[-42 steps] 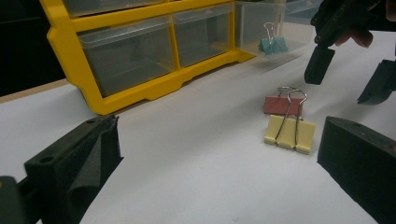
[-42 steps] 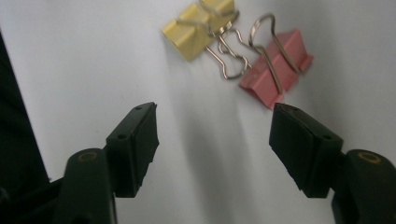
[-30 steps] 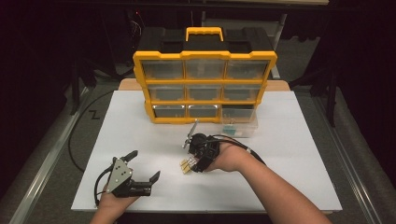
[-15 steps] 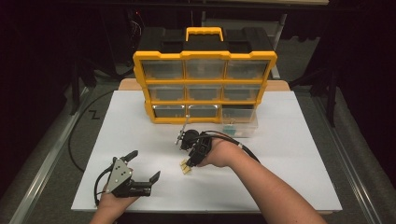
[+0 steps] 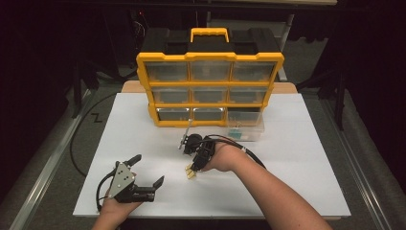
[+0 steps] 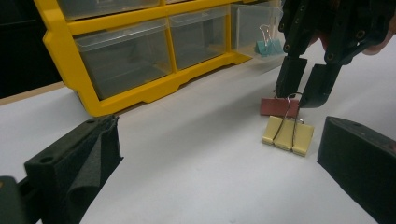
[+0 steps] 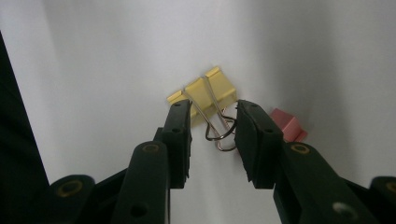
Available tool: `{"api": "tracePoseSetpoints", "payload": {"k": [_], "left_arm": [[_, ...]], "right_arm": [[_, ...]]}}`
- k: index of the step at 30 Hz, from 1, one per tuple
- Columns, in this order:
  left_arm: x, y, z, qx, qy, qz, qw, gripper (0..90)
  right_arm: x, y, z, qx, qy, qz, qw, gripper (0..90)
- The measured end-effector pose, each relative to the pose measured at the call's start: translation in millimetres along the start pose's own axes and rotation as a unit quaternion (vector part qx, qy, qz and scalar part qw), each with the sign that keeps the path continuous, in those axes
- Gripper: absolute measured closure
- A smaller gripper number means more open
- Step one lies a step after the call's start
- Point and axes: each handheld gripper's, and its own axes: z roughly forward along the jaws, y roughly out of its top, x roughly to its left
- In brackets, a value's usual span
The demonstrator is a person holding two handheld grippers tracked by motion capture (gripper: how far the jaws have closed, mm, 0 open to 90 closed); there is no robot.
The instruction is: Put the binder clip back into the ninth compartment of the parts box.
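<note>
A yellow binder clip (image 7: 205, 91) lies on the white sheet with its wire handles up, and a red clip (image 7: 287, 126) lies just beside it. My right gripper (image 7: 212, 126) points down over the yellow clip (image 6: 287, 135). Its jaws have just been closing, and the wire handles stand between them with a gap still on one side. In the high view the right gripper (image 5: 194, 168) is at the table's middle, above the yellow clip (image 5: 191, 175). My left gripper (image 5: 147, 170) rests open at the front left, holding nothing.
A yellow organizer (image 5: 210, 88) with clear drawers stands at the back of the white sheet (image 5: 306, 158). Its bottom right drawer (image 5: 245, 129) is pulled out and holds a teal clip (image 6: 268, 46). A cable runs off the table at the left.
The right gripper's jaws have narrowed around the yellow clip's wire handles, and the hand has shifted only slightly. The left gripper has stayed where it was.
</note>
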Motion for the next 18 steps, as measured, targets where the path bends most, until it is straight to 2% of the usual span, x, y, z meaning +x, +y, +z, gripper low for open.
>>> {"api": "tracePoseSetpoints", "payload": {"k": [18], "left_arm": [[0.0,0.2,-0.2,-0.001,-0.001,0.0,1.0,0.3]], "right_arm": [[-0.1,-0.9,9.4,0.015,0.002,-0.001,0.9999,71.3]]}}
